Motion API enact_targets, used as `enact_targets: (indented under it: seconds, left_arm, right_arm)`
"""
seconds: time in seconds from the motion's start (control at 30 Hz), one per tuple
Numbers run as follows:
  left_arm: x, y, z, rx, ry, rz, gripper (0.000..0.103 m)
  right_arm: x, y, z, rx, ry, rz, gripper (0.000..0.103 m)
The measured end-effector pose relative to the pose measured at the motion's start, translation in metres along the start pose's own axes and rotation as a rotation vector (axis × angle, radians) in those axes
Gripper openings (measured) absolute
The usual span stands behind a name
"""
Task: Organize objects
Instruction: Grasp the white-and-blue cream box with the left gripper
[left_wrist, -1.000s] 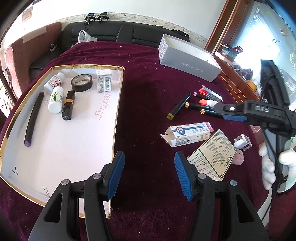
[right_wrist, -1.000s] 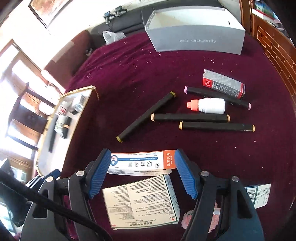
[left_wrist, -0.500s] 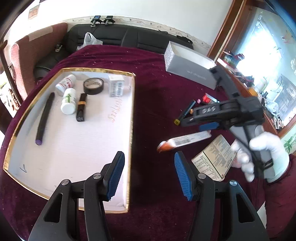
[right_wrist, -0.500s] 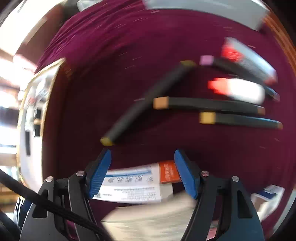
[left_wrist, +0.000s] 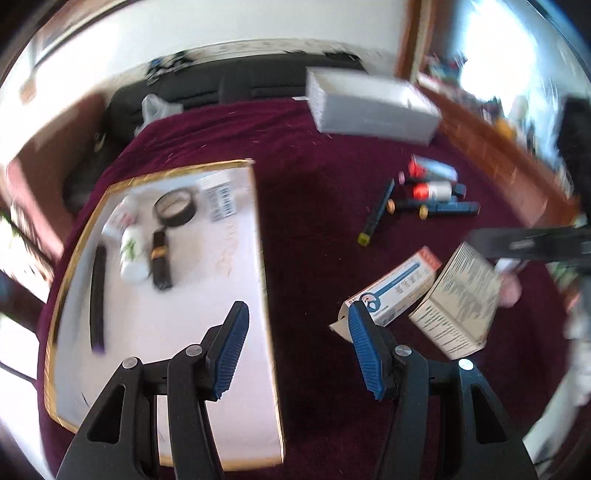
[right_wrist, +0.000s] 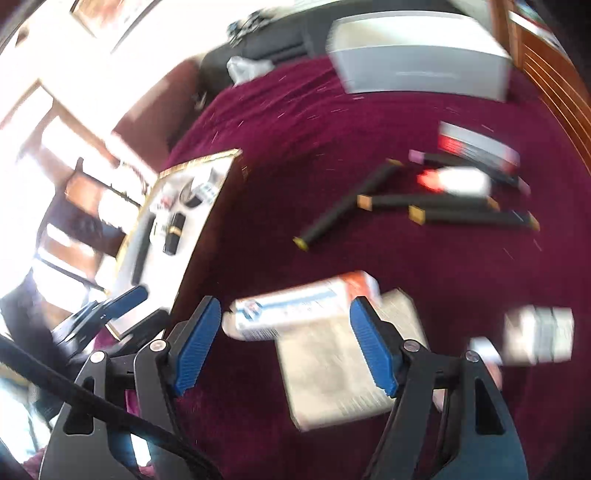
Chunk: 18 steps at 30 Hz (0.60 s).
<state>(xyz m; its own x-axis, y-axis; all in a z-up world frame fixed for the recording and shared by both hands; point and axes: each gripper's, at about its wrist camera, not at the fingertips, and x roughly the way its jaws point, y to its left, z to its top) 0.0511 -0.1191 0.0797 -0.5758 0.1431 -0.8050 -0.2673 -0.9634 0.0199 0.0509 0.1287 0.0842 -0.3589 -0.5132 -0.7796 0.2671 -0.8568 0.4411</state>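
On the maroon tabletop (right_wrist: 332, 122), the medicine box (right_wrist: 303, 310) lies crosswise just ahead of the spread, empty right claw (right_wrist: 282, 345), nearer than the spread left claw (left_wrist: 295, 350).

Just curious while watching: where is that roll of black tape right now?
In the left wrist view, the black tape roll lies inside the gold-edged tray, beside the barcoded box.

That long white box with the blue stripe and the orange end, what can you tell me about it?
The long white box looks like a cardboard medicine carton, with a blue stripe, a round blue logo at one end and an orange end. It lies on the maroon cloth, one edge against the printed beige box. One end flap hangs open. The blur hides its lettering.
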Motion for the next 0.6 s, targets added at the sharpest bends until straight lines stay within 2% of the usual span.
enact_targets:
  seconds: [0.17, 0.3, 0.37, 0.6]
  left_arm:
    - [0.031, -0.036, 0.005, 0.205, 0.048, 0.064, 0.05]
    - [0.037, -0.04, 0.007, 0.222, 0.061, 0.082, 0.05]
    - [0.035, -0.036, 0.007, 0.207, 0.061, 0.076, 0.05]
    - [0.032, -0.039, 0.007, 0.235, 0.065, 0.121, 0.05]
  right_arm:
    - [-0.028, -0.037, -0.04, 0.163, -0.023, 0.085, 0.078]
    - [-0.01, -0.053, -0.063, 0.303, 0.026, 0.193, 0.081]
    - [-0.001, -0.056, -0.059, 0.332, 0.044, 0.206, 0.081]
    - [0.031, -0.056, -0.009, 0.327, 0.001, 0.115, 0.081]
